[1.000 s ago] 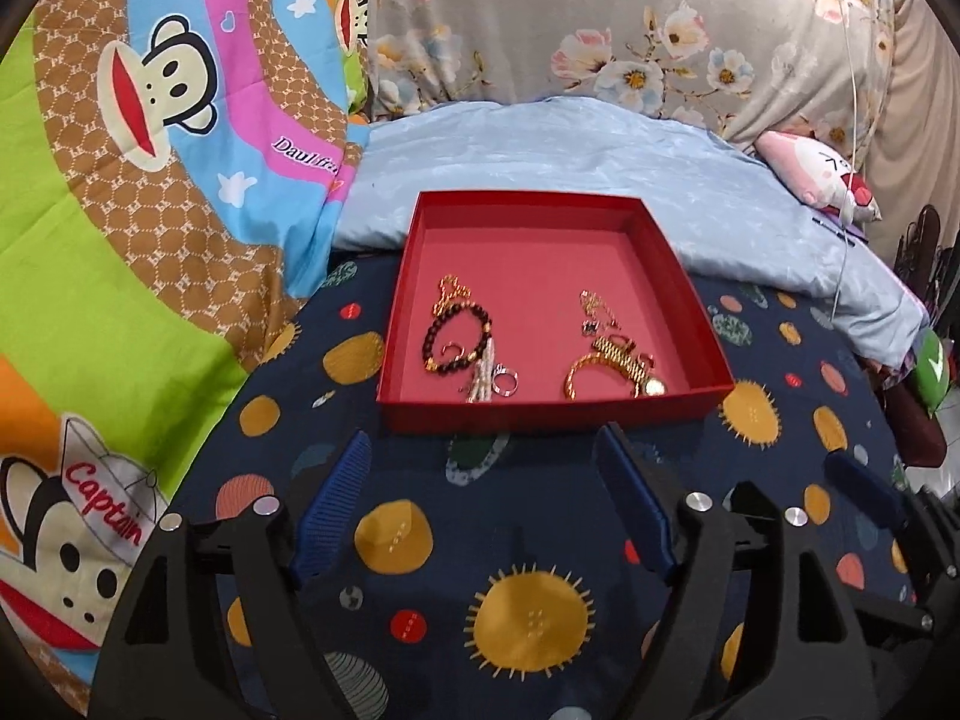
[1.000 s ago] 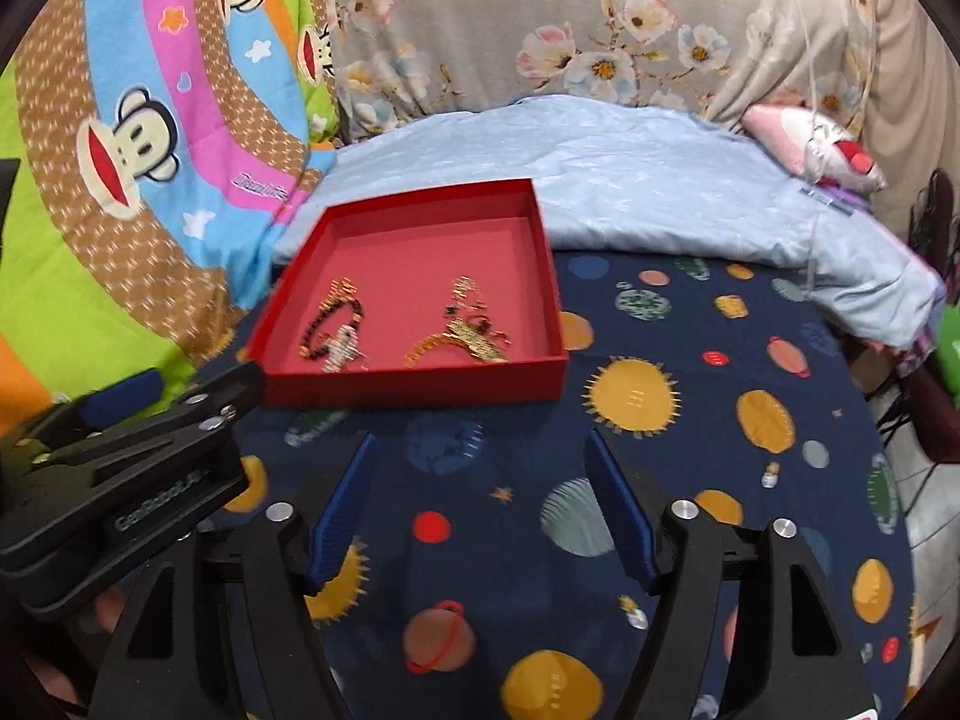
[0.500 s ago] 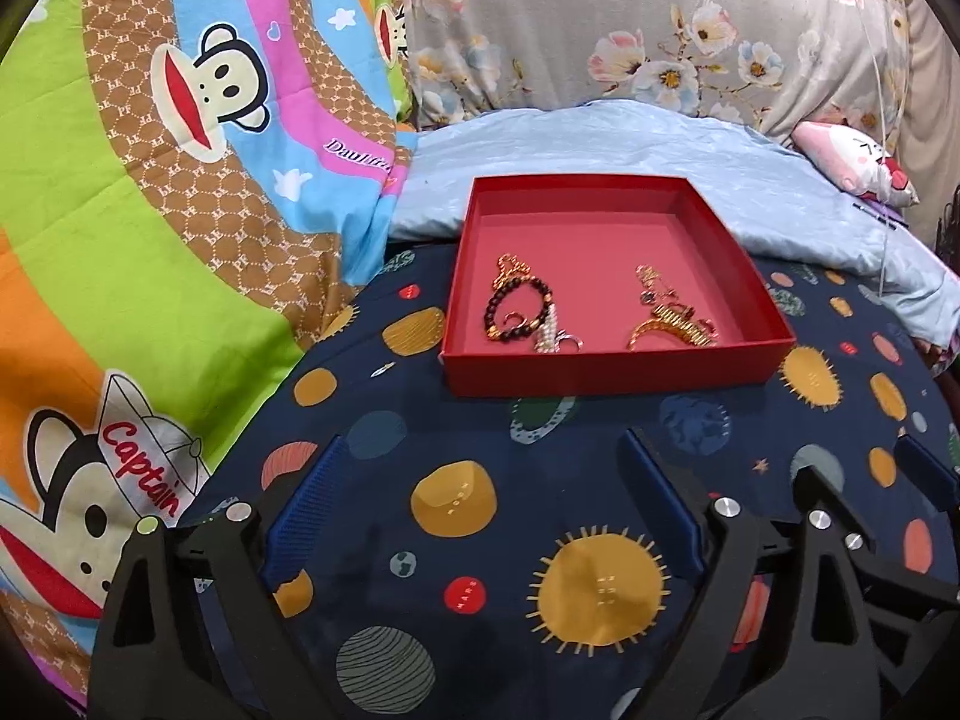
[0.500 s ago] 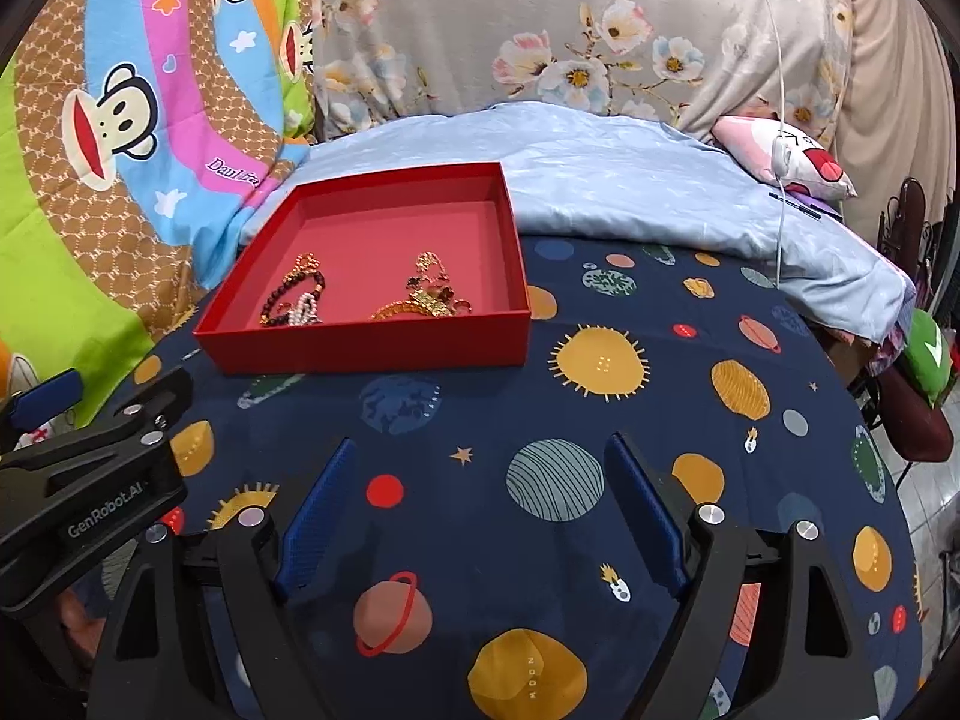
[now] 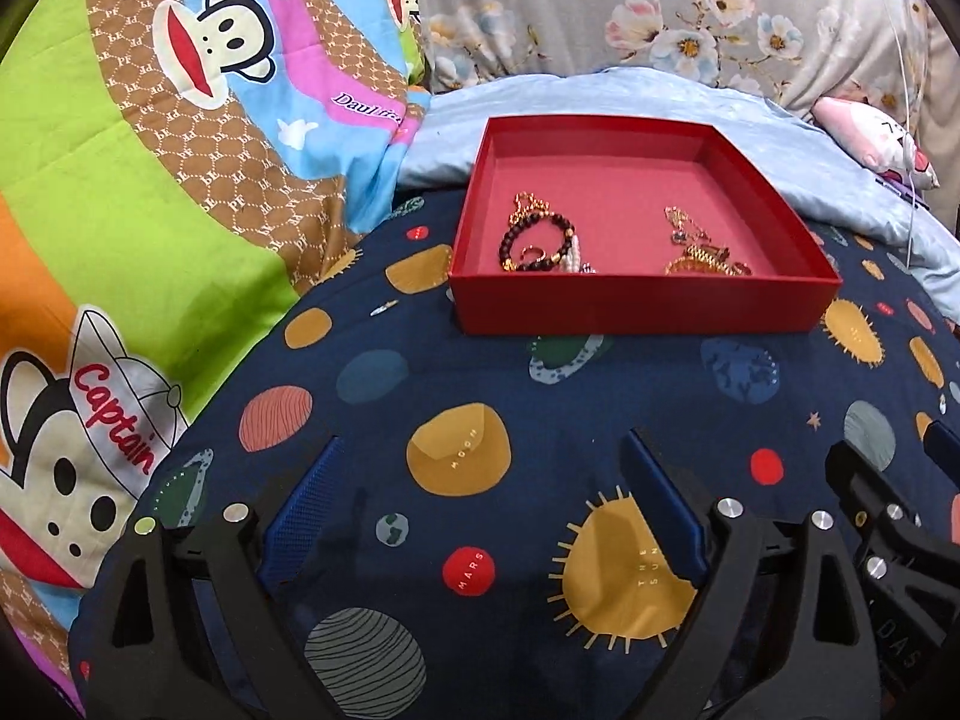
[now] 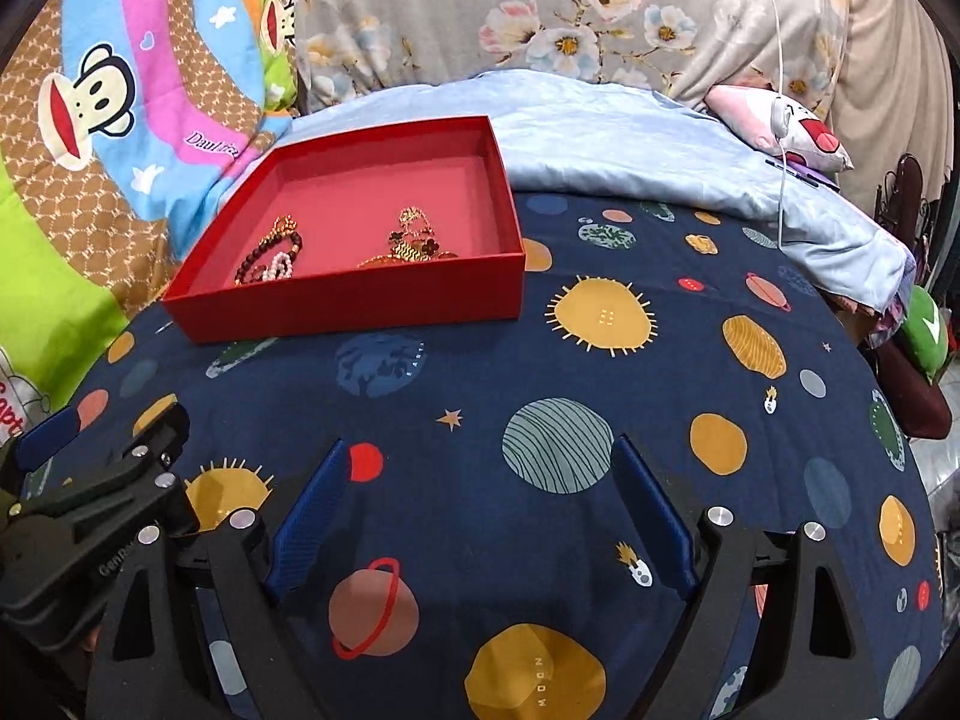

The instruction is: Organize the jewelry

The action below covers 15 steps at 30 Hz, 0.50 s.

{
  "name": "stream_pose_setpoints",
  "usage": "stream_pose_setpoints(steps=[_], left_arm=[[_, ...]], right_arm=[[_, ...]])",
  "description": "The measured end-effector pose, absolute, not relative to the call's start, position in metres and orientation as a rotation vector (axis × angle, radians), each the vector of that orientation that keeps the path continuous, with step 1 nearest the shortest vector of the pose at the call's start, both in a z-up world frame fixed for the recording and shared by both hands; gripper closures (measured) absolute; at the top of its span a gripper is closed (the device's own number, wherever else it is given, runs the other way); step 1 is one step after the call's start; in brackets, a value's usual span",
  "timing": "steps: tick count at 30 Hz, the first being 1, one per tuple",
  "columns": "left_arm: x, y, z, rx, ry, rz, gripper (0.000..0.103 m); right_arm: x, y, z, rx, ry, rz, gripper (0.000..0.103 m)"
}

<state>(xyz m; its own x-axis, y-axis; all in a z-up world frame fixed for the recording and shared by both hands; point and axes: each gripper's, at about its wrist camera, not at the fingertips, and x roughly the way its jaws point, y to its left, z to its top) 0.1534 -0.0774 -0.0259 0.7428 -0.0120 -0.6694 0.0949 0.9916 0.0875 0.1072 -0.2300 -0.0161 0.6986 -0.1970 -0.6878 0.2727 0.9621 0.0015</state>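
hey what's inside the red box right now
Inside the red box: a dark beaded bracelet with pearl beads at left, tangled gold jewelry at right. The front wall hides the nearest floor strip.

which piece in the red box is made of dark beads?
The bracelet at the box's left side: a loop of dark round beads with gold spacers. The pieces on the right are gold metal.

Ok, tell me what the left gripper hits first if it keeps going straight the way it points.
Probably the near wall of the red box. The left gripper, open and empty, points across bare planet-print bedspread toward it; the way there looks free, though depth is hard to judge.
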Motion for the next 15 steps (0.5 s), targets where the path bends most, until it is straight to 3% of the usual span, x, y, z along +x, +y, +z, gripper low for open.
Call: stream_pose_setpoints(steps=[15], left_arm=[[0.1528,-0.0812,-0.0275,0.134,0.733,-0.042,0.01]], right_arm=[[0.1023,-0.2253,-0.0142,0.066,0.725,-0.323,0.015]])
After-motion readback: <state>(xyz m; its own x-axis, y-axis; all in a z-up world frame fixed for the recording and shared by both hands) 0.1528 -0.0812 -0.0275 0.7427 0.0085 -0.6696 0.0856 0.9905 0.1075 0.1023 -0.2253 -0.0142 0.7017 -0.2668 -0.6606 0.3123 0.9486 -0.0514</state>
